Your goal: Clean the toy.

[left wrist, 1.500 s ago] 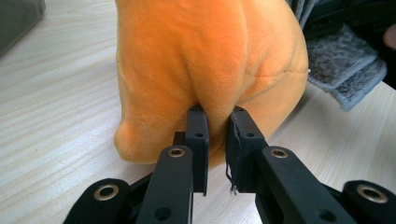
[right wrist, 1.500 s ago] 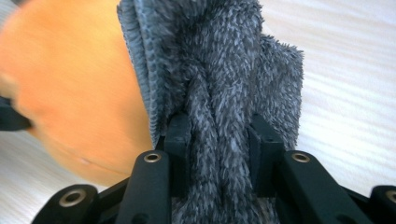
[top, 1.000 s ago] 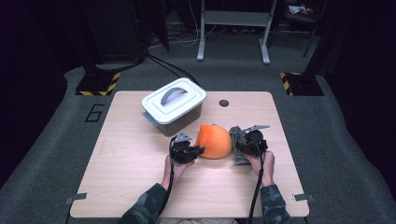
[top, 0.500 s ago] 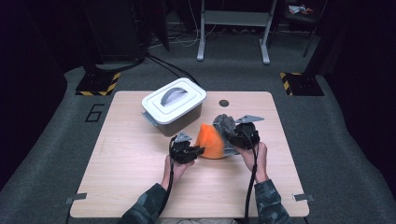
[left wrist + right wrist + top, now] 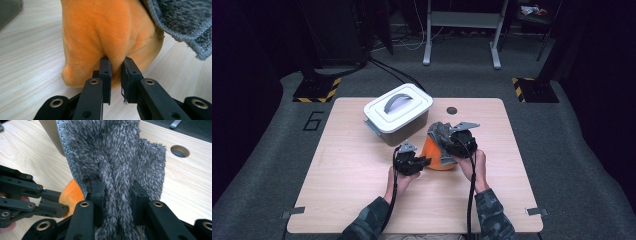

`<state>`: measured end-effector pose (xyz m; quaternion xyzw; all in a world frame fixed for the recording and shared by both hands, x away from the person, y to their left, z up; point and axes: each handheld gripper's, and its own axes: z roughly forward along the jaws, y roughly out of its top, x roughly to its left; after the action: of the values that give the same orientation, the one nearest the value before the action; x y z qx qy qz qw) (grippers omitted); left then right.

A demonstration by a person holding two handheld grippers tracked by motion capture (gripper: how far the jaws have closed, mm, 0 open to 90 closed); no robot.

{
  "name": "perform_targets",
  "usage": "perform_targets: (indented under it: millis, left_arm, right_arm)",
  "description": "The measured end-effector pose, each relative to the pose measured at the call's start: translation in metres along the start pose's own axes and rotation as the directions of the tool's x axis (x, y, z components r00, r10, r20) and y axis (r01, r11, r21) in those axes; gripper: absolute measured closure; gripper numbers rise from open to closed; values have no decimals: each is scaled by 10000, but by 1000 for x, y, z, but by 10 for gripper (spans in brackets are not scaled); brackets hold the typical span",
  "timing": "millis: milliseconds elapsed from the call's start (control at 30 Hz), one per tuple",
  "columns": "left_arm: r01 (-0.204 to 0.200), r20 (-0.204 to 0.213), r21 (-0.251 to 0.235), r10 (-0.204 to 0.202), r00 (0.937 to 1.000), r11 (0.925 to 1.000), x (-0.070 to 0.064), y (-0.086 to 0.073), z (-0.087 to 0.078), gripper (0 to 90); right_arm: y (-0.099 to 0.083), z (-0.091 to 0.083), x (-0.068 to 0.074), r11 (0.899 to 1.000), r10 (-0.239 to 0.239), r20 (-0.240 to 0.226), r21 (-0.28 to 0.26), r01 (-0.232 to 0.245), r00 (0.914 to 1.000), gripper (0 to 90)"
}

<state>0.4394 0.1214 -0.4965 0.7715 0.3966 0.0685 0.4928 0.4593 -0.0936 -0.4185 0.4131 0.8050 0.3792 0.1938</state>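
Nearest, the left gripper pinches a fold of the orange cloth at table centre, anchoring it. At two o'clock from it, the right gripper clamps the grey fuzzy cloth, lifted above the orange, probably to separate them. Farther, at eleven o'clock, sits the lidded bin.

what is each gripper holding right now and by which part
The left gripper pinches a fold low on the orange plush cloth. The right gripper clamps a bunched fold of the grey fuzzy cloth.
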Motion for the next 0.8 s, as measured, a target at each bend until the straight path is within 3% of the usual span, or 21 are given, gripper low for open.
perform_targets:
  millis: [67, 300, 567, 800]
  left_arm:
    - [-17, -17, -21, 17, 10000, 10000, 0, 0, 0, 794]
    - [80, 29, 59, -80, 10000, 10000, 0, 0, 0, 793]
    - [6, -16, -29, -6, 10000, 10000, 0, -1, 1, 793]
    - [8, 30, 28, -8, 10000, 10000, -1, 1, 1, 793]
  right_arm:
    - [-3, -2, -4, 9999, 124, 248, 94, -127, 9996, 693]
    - [-15, -7, -20, 9985, 508, 421, 190, -517, 9978, 692]
    - [-31, -8, -32, 9923, 1123, 810, 434, -1160, 9904, 691]
    - [-43, -3, -42, 9868, 1340, 1142, 756, -1431, 9844, 692]
